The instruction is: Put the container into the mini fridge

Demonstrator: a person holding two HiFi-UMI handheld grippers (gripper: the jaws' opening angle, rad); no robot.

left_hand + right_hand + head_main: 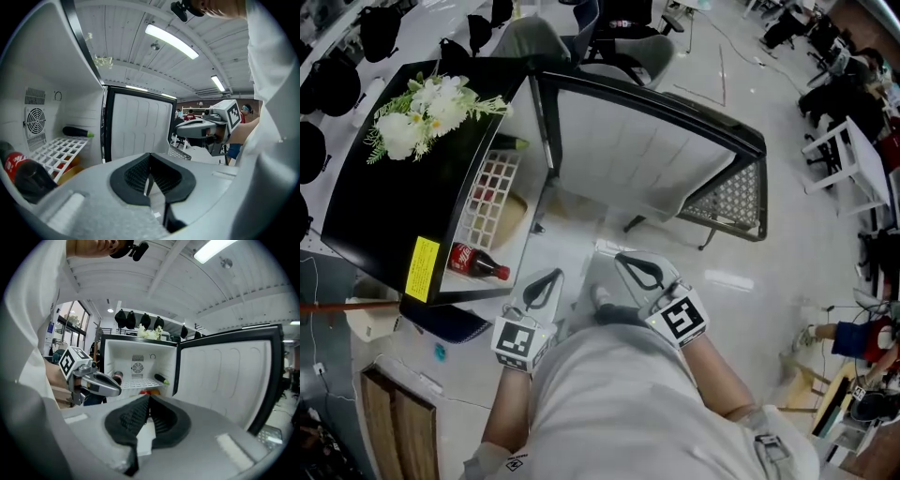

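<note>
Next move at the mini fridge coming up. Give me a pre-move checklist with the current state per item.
1. Open mini fridge door: ok, swung wide.
2. Empty left gripper: ok, jaws together, nothing between.
3. Empty right gripper: ok, jaws together, nothing between.
4. Is the container inside: cannot tell; a yellowish thing sits under the wire shelf.
5. Is the cola bottle clear of the doorway: cannot tell.

White flowers [422, 111], cola bottle [478, 262]
</note>
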